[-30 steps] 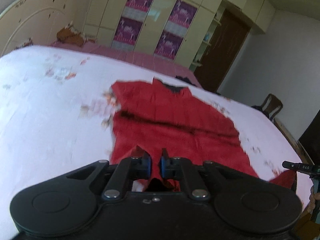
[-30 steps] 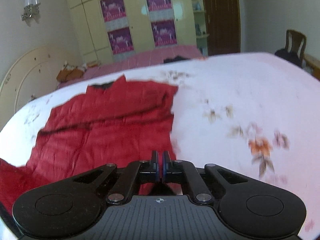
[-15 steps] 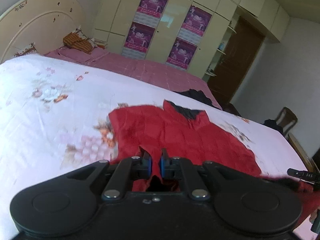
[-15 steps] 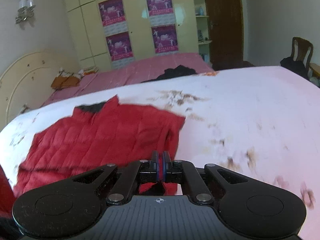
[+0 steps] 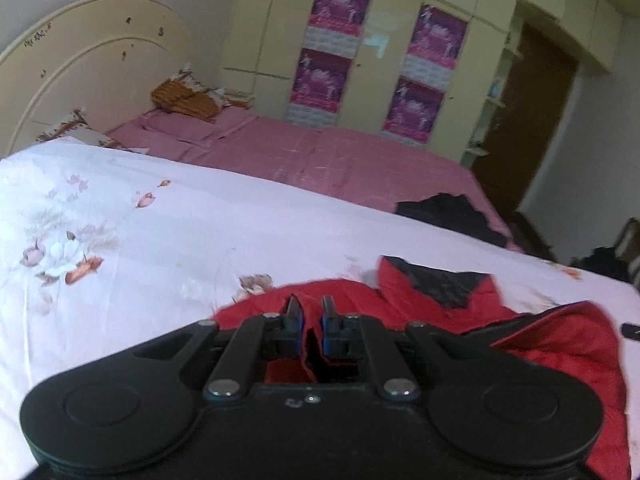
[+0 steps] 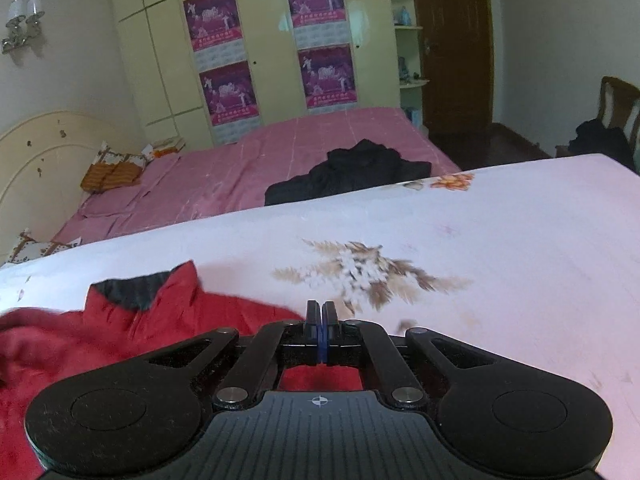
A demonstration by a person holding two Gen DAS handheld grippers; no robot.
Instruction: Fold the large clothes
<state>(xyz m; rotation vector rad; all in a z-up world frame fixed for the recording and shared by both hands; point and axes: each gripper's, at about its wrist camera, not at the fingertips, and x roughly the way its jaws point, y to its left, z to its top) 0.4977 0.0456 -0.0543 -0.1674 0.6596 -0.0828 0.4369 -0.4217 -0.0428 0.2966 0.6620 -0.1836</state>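
Jaws of the left gripper [image 5: 311, 307] are seen nearly together, clamped on a fold of the red jacket [image 5: 552, 344], whose edge is pinched between the blue pads. The jacket is heaped on the white floral bed [image 5: 168, 240], its black-lined collar [image 5: 440, 284] turned up beyond the jaws. From the right wrist, the right gripper [image 6: 321, 312] is seen pressed together on the jacket [image 6: 120, 340], red cloth showing below the pads. A dark garment [image 6: 352, 172] lies on the pink bed [image 6: 248, 168] behind.
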